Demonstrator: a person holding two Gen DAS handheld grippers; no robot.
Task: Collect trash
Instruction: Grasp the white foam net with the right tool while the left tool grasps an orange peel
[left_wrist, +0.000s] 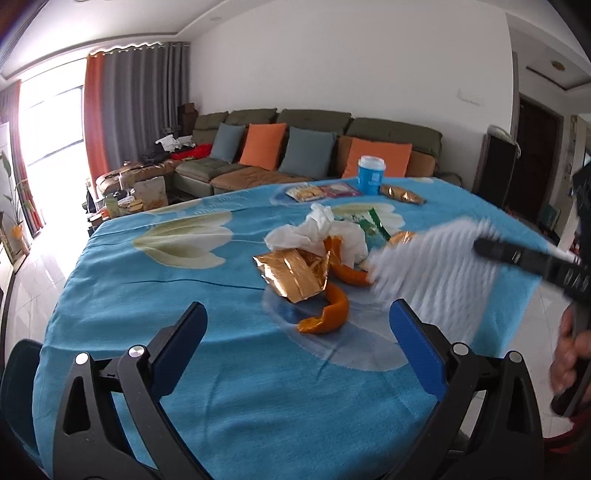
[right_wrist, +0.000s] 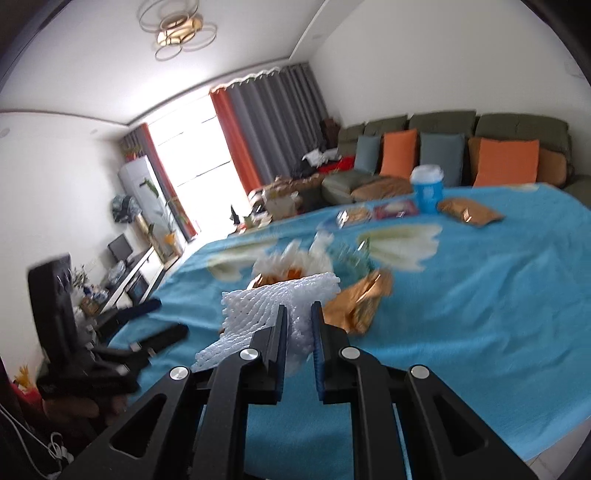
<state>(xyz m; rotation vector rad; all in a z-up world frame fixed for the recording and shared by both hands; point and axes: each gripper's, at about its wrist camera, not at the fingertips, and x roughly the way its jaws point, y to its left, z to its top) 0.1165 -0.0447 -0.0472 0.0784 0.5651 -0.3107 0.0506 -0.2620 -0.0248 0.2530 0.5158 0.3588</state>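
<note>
A trash pile lies mid-table on the blue cloth (left_wrist: 166, 295): crumpled white tissue (left_wrist: 321, 232), a torn gold wrapper (left_wrist: 291, 273), curled orange peel (left_wrist: 328, 314) and a green wrapper (left_wrist: 376, 221). My left gripper (left_wrist: 298, 306) is open, low over the cloth, and the peel lies just beyond its fingertips. My right gripper (right_wrist: 299, 306) is shut on a white foam fruit net (right_wrist: 258, 306) and holds it above the cloth. In the left wrist view that net (left_wrist: 432, 266) hangs blurred to the right of the pile, from the right gripper (left_wrist: 484, 246).
At the table's far side stand a blue cup with a white lid (left_wrist: 371, 177), flat snack packets (left_wrist: 306, 192) and a gold packet (left_wrist: 402, 194). A sofa with orange and grey cushions (left_wrist: 262, 146) is behind. A person's hand (left_wrist: 569, 350) is at the right edge.
</note>
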